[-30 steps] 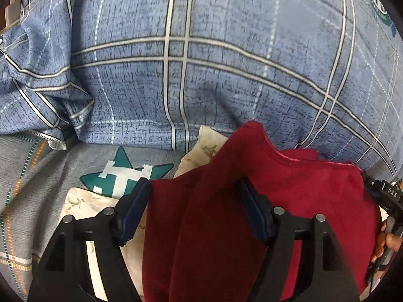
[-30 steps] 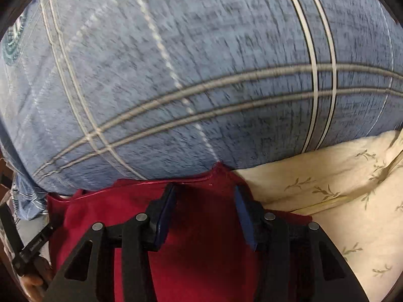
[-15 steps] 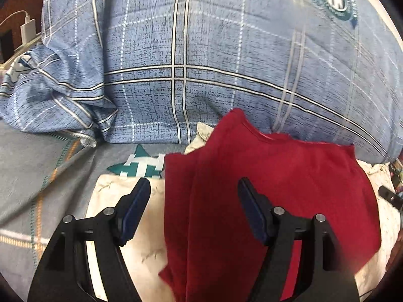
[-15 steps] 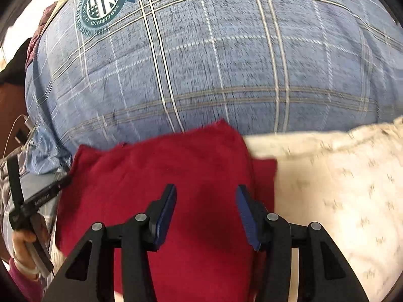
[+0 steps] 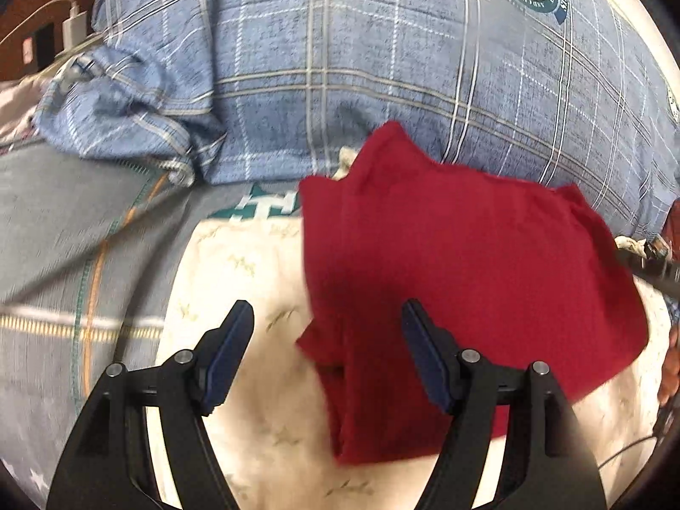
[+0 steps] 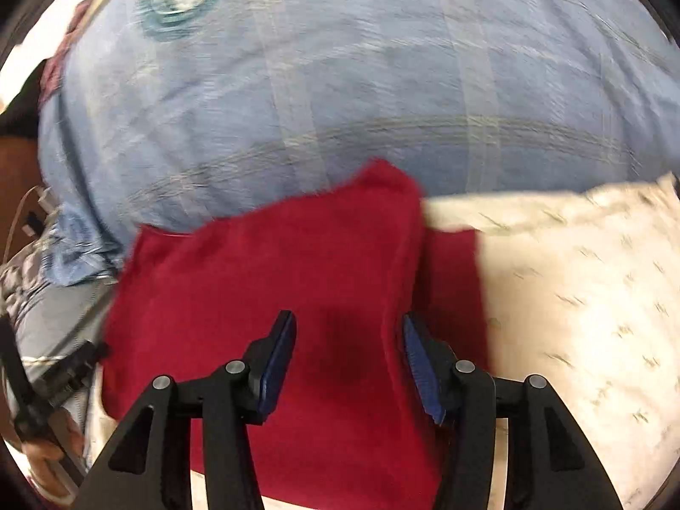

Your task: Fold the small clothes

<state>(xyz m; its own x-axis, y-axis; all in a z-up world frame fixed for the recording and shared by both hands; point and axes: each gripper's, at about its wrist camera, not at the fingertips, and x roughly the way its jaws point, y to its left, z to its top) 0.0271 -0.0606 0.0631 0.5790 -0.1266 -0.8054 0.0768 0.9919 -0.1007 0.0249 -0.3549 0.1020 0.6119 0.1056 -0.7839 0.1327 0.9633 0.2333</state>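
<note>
On cream leaf-print cloth (image 5: 238,280): dark-red knit garment (image 5: 467,263) now lies folded; I've pulled L gripper (image 5: 325,344) & R gripper (image 6: 348,352) back, both open, empty — fold done.

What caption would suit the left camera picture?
Open left tongs hover above a folded red garment on a cream cloth.

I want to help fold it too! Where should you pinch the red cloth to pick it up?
Probably the pointed corner of the red cloth at its far edge, against the blue plaid quilt. It sticks up, so a gripper can come from above. The left gripper and right gripper are both open, holding nothing.
</note>
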